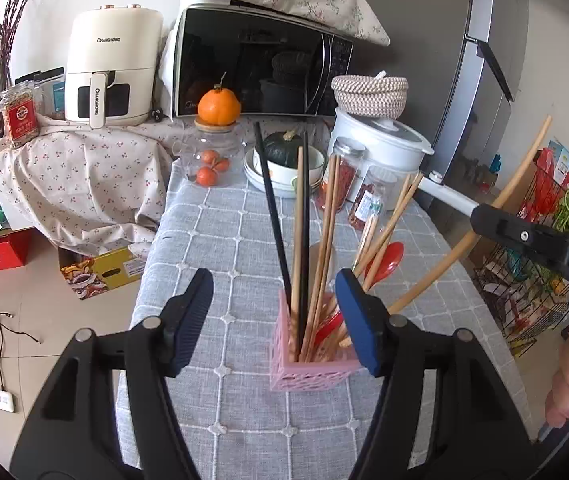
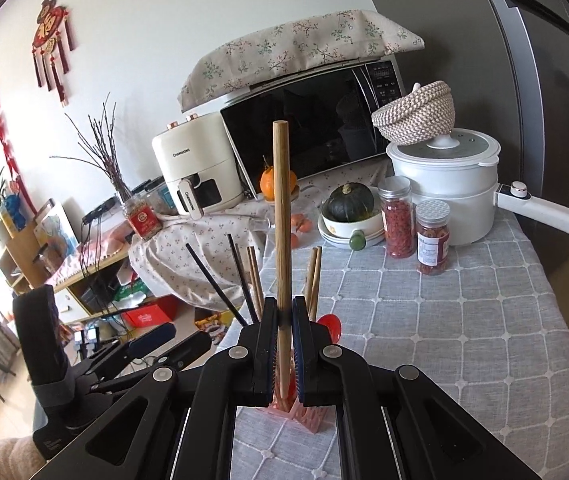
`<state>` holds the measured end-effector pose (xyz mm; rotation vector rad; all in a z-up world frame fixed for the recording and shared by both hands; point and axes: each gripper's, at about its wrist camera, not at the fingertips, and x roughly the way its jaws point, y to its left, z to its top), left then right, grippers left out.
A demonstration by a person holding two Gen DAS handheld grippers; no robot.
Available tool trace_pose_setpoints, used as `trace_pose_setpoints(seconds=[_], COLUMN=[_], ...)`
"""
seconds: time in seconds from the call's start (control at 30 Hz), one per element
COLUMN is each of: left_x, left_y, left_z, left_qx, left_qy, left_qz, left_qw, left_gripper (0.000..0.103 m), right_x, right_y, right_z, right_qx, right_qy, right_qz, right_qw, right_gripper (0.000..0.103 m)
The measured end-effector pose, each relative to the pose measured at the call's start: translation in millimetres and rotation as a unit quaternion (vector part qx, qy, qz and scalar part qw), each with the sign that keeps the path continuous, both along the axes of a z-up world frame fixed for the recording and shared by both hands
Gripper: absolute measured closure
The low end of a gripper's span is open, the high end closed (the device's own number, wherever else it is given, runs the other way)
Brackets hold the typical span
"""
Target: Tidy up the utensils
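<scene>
A pink lattice utensil holder (image 1: 311, 368) stands on the grey checked tablecloth (image 1: 220, 240). It holds black chopsticks (image 1: 274, 208), several wooden chopsticks (image 1: 324, 240) and red spoons (image 1: 384, 262). My left gripper (image 1: 274, 320) is open, its right finger against the holder's right side, the holder partly between the jaws. My right gripper (image 2: 283, 354) is shut on a long wooden-handled utensil (image 2: 282, 220), whose lower end goes down into the holder (image 2: 304, 410). In the left wrist view this handle (image 1: 484, 216) leans out to the right.
At the table's back stand a glass jar with oranges (image 1: 214, 156), stacked bowls with a green squash (image 1: 284, 168), two spice jars (image 2: 432, 236) and a white electric pot (image 2: 444, 184). A microwave (image 1: 260, 64) and air fryer (image 1: 110, 68) stand behind. A wire rack (image 1: 536, 264) is on the right.
</scene>
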<state>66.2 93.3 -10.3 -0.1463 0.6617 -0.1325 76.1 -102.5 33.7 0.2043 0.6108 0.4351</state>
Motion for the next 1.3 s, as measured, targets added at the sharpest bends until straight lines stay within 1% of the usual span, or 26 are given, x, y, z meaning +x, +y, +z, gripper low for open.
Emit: trace_pose_setpoints(seconds=[0.17,0.4,0.47,0.53,0.6,0.63,0.67,0.7,0.73,0.83,0.9,0.97,1.07,1.2,1.3], left_x=[-1.9,-2.3,-1.8,-2.0,-2.8,-3.0,-3.4,-3.8,-4.3,-8.2,-13.8,-18.7,-28.3,-43.4,-52.1], left_y=[6.3,6.3,5.6,4.9,5.3,5.8,6.4,7.0,6.6,0.9,-4.7,-13.1,-29.0,-50.1,-62.5], left_z=[-10.1,-14.8,-15.3,-16.2,-17.2,-18.1,-19.2,-20.9,-22.2,-24.7,-23.5,-21.8,-17.0,-4.7,3.6], left_qx=[0.009,0.013,0.018,0.019,0.016,0.014,0.009,0.005,0.002,0.006,0.004,0.006,0.011,0.041,0.059], left_qy=[0.027,0.045,0.051,0.058,0.065,0.070,0.077,0.086,0.094,0.113,0.119,0.126,0.131,0.113,0.089], left_qz=[-0.007,-0.017,-0.019,-0.019,-0.016,-0.011,-0.005,0.001,0.006,0.021,0.027,0.028,0.024,0.028,0.028], left_qw=[0.9996,0.9987,0.9984,0.9980,0.9976,0.9974,0.9970,0.9963,0.9956,0.9933,0.9925,0.9916,0.9910,0.9924,0.9939], left_gripper=[0.033,0.029,0.028,0.023,0.020,0.019,0.019,0.017,0.014,0.013,0.012,0.010,0.007,0.004,0.003], right_x=[13.8,25.4,27.3,27.0,23.0,20.5,17.0,13.6,9.4,-0.8,-8.0,-15.6,-29.7,-55.7,-70.8], right_y=[13.6,26.5,27.5,24.2,16.6,12.2,7.1,3.2,-2.6,-17.9,-29.4,-39.3,-52.8,-68.6,-82.4], right_z=[-18.6,-39.7,-42.7,-40.9,-34.4,-29.9,-25.2,-20.9,-16.1,-5.9,-2.1,0.5,4.2,4.0,2.6], right_qx=[-0.015,-0.041,-0.047,-0.039,-0.025,-0.018,-0.013,-0.008,-0.004,-0.007,-0.018,-0.042,-0.063,-0.099,-0.121], right_qy=[0.025,0.054,0.056,0.054,0.044,0.036,0.027,0.020,0.014,0.009,0.019,0.033,0.042,0.047,0.042], right_qz=[-0.004,0.000,-0.002,-0.005,-0.008,-0.011,-0.014,-0.017,-0.018,-0.031,-0.048,-0.069,-0.074,-0.078,-0.104], right_qw=[1.000,0.998,0.997,0.998,0.999,0.999,0.999,1.000,1.000,0.999,0.999,0.996,0.994,0.991,0.986], right_gripper=[0.096,0.096,0.093,0.085,0.072,0.068,0.059,0.053,0.052,0.041,0.032,0.027,0.021,0.014,0.012])
